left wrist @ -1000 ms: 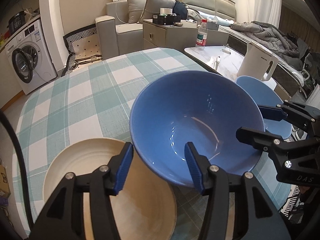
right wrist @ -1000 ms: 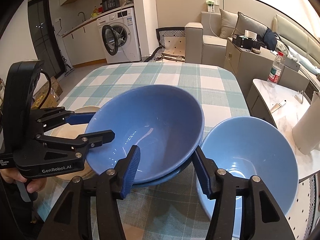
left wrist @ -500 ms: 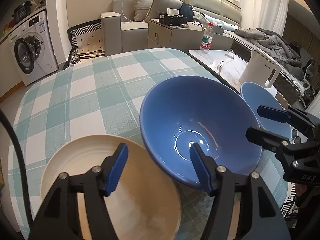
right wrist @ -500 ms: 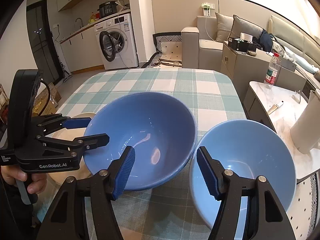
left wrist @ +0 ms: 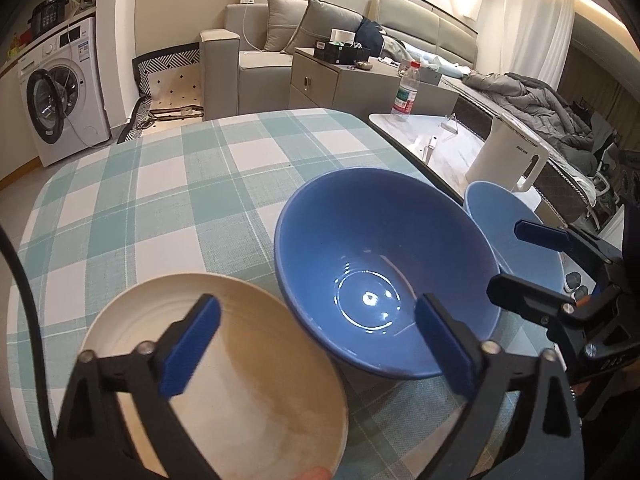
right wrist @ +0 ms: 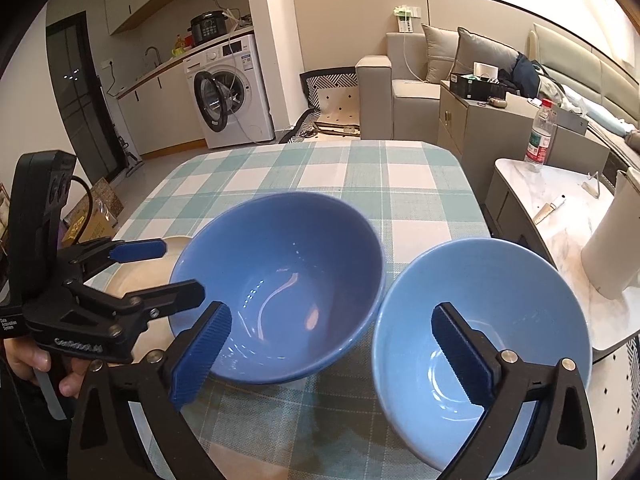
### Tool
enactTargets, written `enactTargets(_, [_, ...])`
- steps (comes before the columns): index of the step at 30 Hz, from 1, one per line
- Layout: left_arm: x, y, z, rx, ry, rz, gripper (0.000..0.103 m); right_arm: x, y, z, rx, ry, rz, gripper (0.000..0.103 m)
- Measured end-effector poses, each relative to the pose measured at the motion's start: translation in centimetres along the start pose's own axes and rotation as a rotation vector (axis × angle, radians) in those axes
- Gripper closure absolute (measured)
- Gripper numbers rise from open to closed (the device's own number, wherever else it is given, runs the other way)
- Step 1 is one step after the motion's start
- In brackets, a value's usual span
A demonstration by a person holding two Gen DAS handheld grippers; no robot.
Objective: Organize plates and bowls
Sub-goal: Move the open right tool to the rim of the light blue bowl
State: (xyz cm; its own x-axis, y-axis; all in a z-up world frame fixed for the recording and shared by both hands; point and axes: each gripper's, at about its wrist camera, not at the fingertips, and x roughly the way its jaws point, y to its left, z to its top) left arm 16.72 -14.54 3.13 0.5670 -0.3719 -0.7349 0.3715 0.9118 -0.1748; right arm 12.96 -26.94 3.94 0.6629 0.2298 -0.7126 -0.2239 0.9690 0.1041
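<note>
Three dishes are sitting along the near edge of the green-and-white checked table [right wrist: 400, 176]: a cream ribbed ceramic plate [left wrist: 224, 364] toward the left corner, a deep dark blue ceramic bowl [right wrist: 280, 284] mid-edge, and a pale blue ceramic bowl [right wrist: 492, 320] at the right corner. The left gripper [left wrist: 316, 348] is opening wide, gripping nothing, straddling plate and dark bowl. The right gripper [right wrist: 332, 356] is opening wide too, empty, straddling both bowls.

Dark blue bowl [right wrist: 276, 288] upright at counter's near edge; cream plate [left wrist: 224, 360] left; light blue bowl [right wrist: 484, 344] at right edge.
</note>
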Motion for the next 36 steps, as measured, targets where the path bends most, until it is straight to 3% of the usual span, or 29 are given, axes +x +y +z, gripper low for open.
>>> enactTargets(3, [-0.3,-0.2,0.0,0.003,-0.018,0.019,0.0,-0.7,-0.6,0.0,0.011,-0.02,-0.013,0.001])
enactTargets(12, [-0.8,-1.2,-0.3,-0.034,-0.018,-0.01,0.0,-3.8,-4.3,-0.8,0.114,-0.079,-0.045,0.001])
enactTargets(19, [-1.1,-3.6,-0.4,-0.006,-0.021,-0.03,0.0,-6.0,-7.4,-2.1,0.173,-0.102,-0.092,0.0])
enactTargets(28, [-0.7,-6.6,-0.5,0.038,-0.014,-0.096,0.001,-8.1,-9.9,-3.6,0.209,-0.128,-0.142,0.0])
enactTargets(36, [-1.2,-9.5,-0.4,0.092,-0.018,-0.234,0.01,-9.2,-12.0,-4.3,0.263,-0.142,-0.163,0.0])
